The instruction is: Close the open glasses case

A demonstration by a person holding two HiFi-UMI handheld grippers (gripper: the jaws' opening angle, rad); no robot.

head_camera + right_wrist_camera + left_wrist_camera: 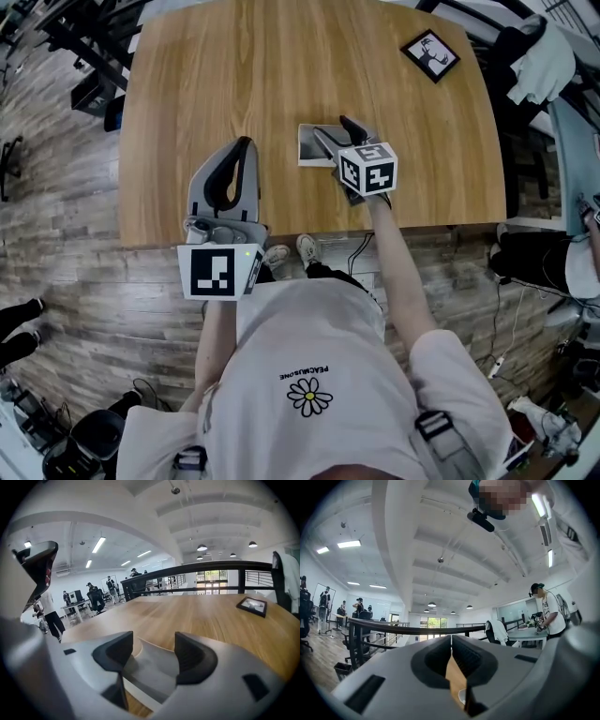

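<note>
Nearest us, the left gripper (246, 142) hangs over the table's (281, 56) front edge, jaws pressed together on nothing. Just beyond, the right gripper (153, 644) stands fully spread and empty over the open grey case (150, 663) (mid-table, near that edge). We judge it best to catch the lid's free edge and fold it squarely, steadying the base. Bare wood runs back to a picture frame (430, 54). Behind it are a railing (197, 569) and an open office.

Open-plan office: desks (71, 606), swivel chairs (97, 602) and ceiling strip lights (98, 544) far beyond the fingers (115, 651) of the right gripper (152, 648).
</note>
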